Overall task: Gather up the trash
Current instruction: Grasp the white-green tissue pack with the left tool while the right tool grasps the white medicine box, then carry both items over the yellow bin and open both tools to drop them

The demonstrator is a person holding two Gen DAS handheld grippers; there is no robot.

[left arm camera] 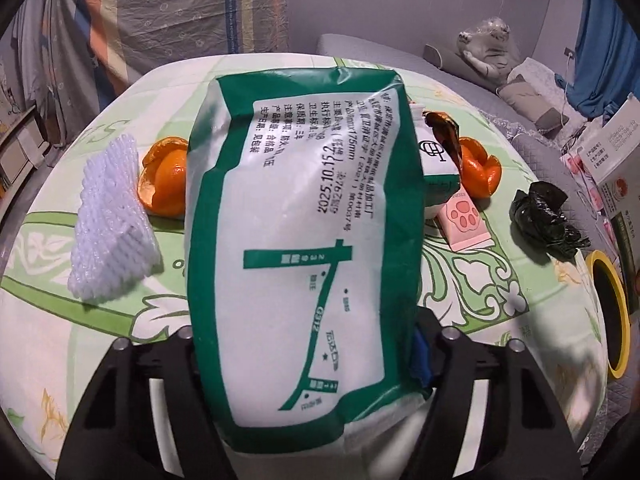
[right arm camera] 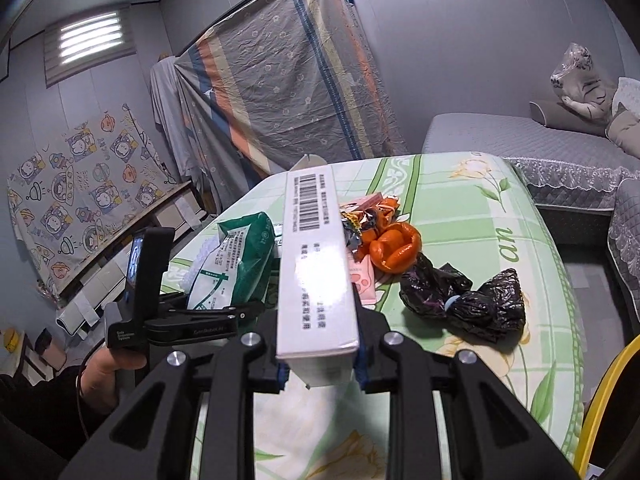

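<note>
The left gripper [left arm camera: 308,344] clenched a green-and-white tissue pack [left arm camera: 304,240] above the near edge of the bench [left arm camera: 100,360], while the right gripper [right arm camera: 318,364] gripped a long white box [right arm camera: 318,264] between its fingers. Orange peels [right arm camera: 394,250], a crumpled black bag [right arm camera: 468,304] and white foam netting [left arm camera: 108,220] lay farther back.

Your left gripper [left arm camera: 308,360] holds the tissue pack [left arm camera: 304,232] over the desk [left arm camera: 120,320]. To its left lie the foam net [left arm camera: 112,220] and one orange peel [left arm camera: 164,178]. To its right sit another peel [left arm camera: 478,168], the pink carton [left arm camera: 464,220], then the crumpled bag [left arm camera: 544,216]. Your right gripper [right arm camera: 320,364] holds the long box [right arm camera: 316,256], with the bag just right of it.
</note>
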